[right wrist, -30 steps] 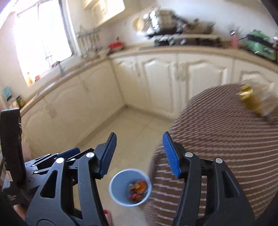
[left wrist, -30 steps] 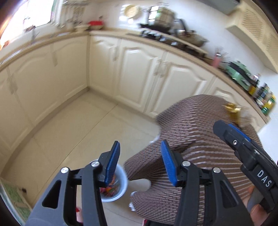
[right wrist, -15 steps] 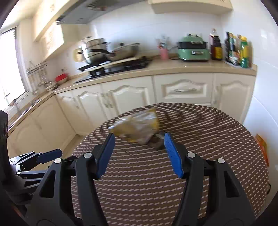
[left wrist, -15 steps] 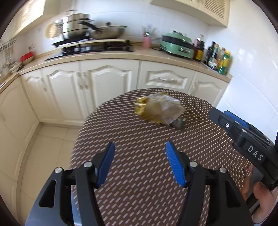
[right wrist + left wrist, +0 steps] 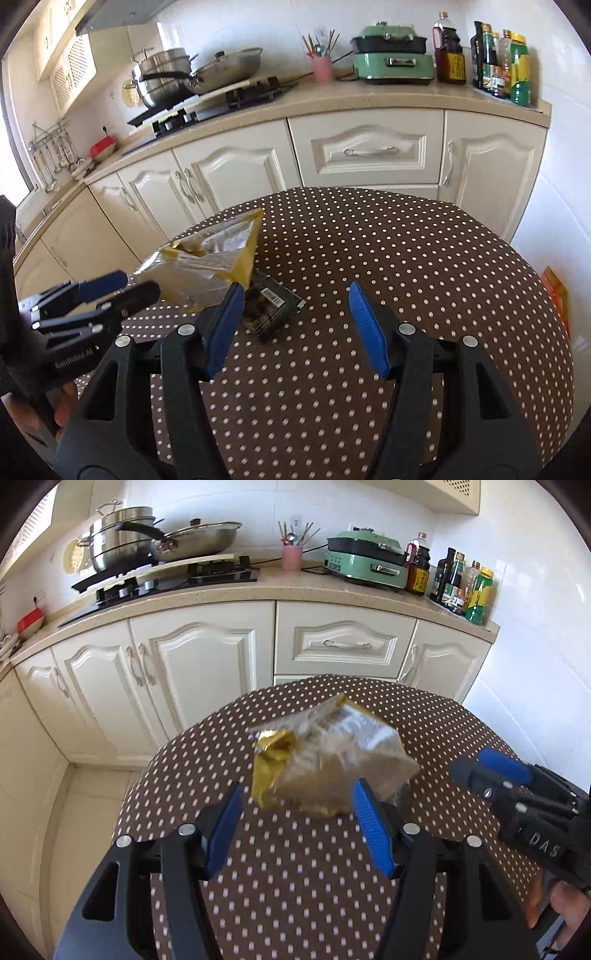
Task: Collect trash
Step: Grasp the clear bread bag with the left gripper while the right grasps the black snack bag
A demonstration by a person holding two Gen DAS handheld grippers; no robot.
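A crumpled gold and silver snack bag (image 5: 325, 760) lies on the round table under a brown dotted cloth (image 5: 295, 867). My left gripper (image 5: 297, 797) is open, and the bag's near end sits just beyond and between its blue pads, untouched. In the right wrist view the same bag (image 5: 207, 266) is at the left, with a small dark packet (image 5: 271, 306) beside it. My right gripper (image 5: 295, 295) is open over the cloth, its left pad close to the dark packet. Each gripper shows in the other's view: the right gripper (image 5: 471, 764) and the left gripper (image 5: 138, 281).
Cream cabinets (image 5: 207, 672) and a counter stand behind the table. The counter carries a stove with pots (image 5: 147, 542), a green appliance (image 5: 365, 557) and bottles (image 5: 461, 583). Tiled floor (image 5: 85, 830) lies left of the table. An orange object (image 5: 554, 295) sits low beside the table's right edge.
Both views have swung from the floor and a light blue cup with scraps round to the table. The bag now lies much closer to both grippers. The left jaws stand wider.
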